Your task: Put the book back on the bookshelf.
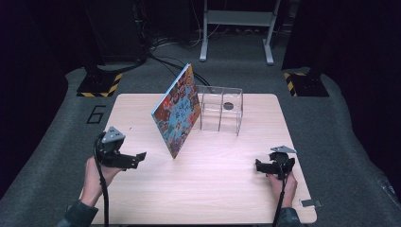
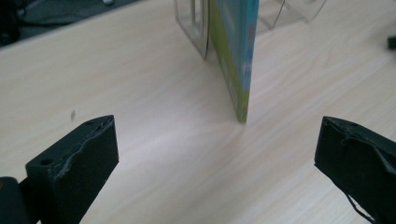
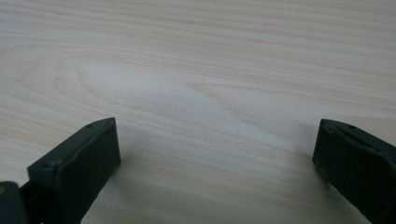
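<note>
1. High view: a colourful picture book (image 1: 177,111) stands on its lower edge near the middle of the wooden table (image 1: 213,189) and tilts back against the left end of a clear acrylic divider rack (image 1: 221,109). A small dark round item (image 1: 228,106) sits inside the rack.
2. High view: the left gripper (image 1: 137,157) is held just above the table at the left, near the book's lower corner but not touching it, with its jaws pointed at the book. The right gripper (image 1: 259,165) is at the right side of the table, well apart from the book and the rack.
3. Left gripper view: the jaws are spread wide with nothing between them. The book's bottom corner (image 2: 240,112) rests on the table ahead, roughly centred in the gap. The rack's clear wall (image 2: 194,28) is just behind the book.
4. Right gripper view: the jaws are spread wide and hold nothing. Bare wood grain of the table (image 3: 205,84) lies ahead.
</note>
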A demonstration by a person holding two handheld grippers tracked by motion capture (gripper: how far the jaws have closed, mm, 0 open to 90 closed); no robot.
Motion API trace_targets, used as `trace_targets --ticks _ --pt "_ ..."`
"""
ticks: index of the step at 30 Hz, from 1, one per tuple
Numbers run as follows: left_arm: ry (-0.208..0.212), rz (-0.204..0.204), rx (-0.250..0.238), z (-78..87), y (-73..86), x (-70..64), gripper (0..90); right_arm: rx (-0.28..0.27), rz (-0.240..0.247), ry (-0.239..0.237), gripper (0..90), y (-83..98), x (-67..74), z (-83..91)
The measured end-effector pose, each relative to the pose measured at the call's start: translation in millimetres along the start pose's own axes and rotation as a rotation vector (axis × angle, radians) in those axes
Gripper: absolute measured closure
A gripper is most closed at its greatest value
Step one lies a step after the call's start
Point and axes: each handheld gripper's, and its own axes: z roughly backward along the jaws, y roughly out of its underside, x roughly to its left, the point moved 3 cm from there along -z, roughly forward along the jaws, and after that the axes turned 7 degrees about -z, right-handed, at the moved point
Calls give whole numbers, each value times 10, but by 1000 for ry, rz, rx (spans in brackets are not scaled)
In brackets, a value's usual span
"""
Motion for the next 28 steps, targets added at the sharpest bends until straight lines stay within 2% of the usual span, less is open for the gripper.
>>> trace_targets --ticks 2,5,6,7,10,11,12,13,15,16,17,19,20,23,25,26,28 --pt "1 22 20 -84 194 -9 0 0 2 -2 0 0 0 -1" --pt "-6 28 51 -197 431 -7 0 0 4 -5 2 1 3 1" --pt "14 44 49 -240 515 -13 0 -2 9 -6 2 0 1 1" --pt "13 41 50 -281 601 -12 0 -4 12 -5 2 -1 1 -1" --pt "-8 35 79 -403 830 -2 0 -4 11 -4 1 -1 3 -2" --pt "-16 40 90 -449 911 7 0 2 -6 -5 1 4 17 2" --pt "-27 56 93 -507 997 9 0 3 -8 -5 1 5 17 2" --pt "-29 55 108 -542 1057 15 0 1 -9 -4 0 5 18 2" --pt "-48 64 117 -603 1158 24 0 6 1 -5 0 5 8 5" --pt "-58 58 106 -625 1206 35 0 5 1 -5 0 5 8 4" --pt "-65 72 78 -644 1236 26 0 9 -1 -4 0 6 10 5" --pt "-74 57 78 -660 1286 30 0 5 0 -6 0 5 11 1" --pt "-71 74 65 -664 1300 28 0 3 15 -5 0 0 1 -2" --pt "-100 71 55 -660 1305 40 0 3 17 -7 0 -2 0 -5" --pt "-94 75 58 -663 1307 48 0 0 9 -3 0 -4 5 -9" --pt "-76 75 79 -649 1308 59 0 0 9 -3 0 -4 6 -9" --pt "-76 75 77 -650 1309 57 0 0 9 -3 0 -5 6 -10"
